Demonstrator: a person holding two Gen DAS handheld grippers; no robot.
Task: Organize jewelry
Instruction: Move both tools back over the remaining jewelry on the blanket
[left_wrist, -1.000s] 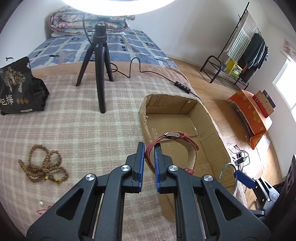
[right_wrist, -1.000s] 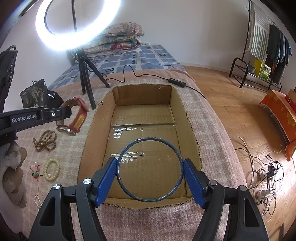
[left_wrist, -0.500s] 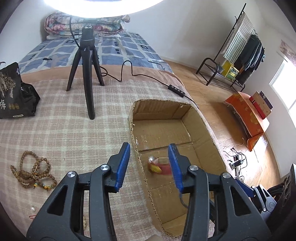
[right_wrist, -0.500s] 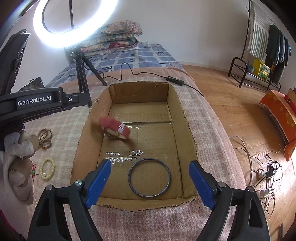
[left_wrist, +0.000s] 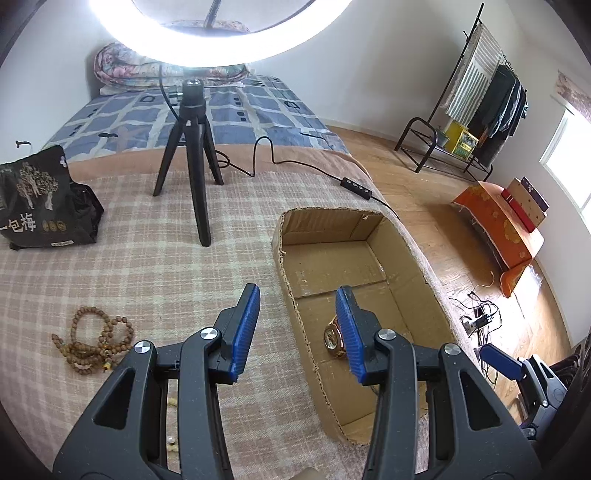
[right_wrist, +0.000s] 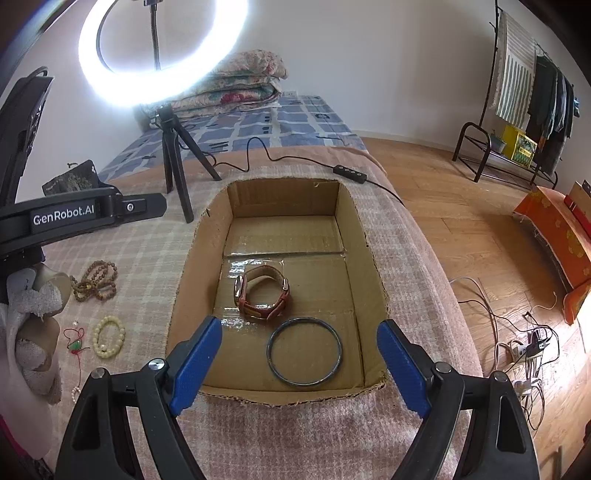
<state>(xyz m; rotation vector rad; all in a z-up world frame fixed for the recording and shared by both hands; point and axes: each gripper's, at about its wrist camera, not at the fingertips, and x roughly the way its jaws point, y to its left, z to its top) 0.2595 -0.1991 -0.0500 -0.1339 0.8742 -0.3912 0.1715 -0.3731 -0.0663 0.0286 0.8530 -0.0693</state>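
Note:
A cardboard box (right_wrist: 273, 195) sits open on the checked bedspread. Inside it lie a red-strapped watch (right_wrist: 263, 291) and a dark bangle (right_wrist: 304, 350). The watch also shows in the left wrist view (left_wrist: 332, 338), partly behind a finger. My right gripper (right_wrist: 299, 365) is open and empty above the box's near edge. My left gripper (left_wrist: 297, 330) is open and empty over the box's left wall (left_wrist: 295, 317). Brown wooden beads (left_wrist: 92, 341) lie on the bedspread left of the box, also in the right wrist view (right_wrist: 94, 280). A cream bead bracelet (right_wrist: 107, 336) and a red-cord charm (right_wrist: 75, 341) lie nearby.
A ring light on a black tripod (left_wrist: 192, 166) stands behind the box, its cable (left_wrist: 295, 166) running right. A black bag (left_wrist: 37, 203) lies at far left. The bed edge drops to the wooden floor (right_wrist: 480, 240) on the right, with cables.
My left gripper opened and dropped the watch into the box. My right gripper opened and dropped the bangle into the box. Both grippers have drawn back.

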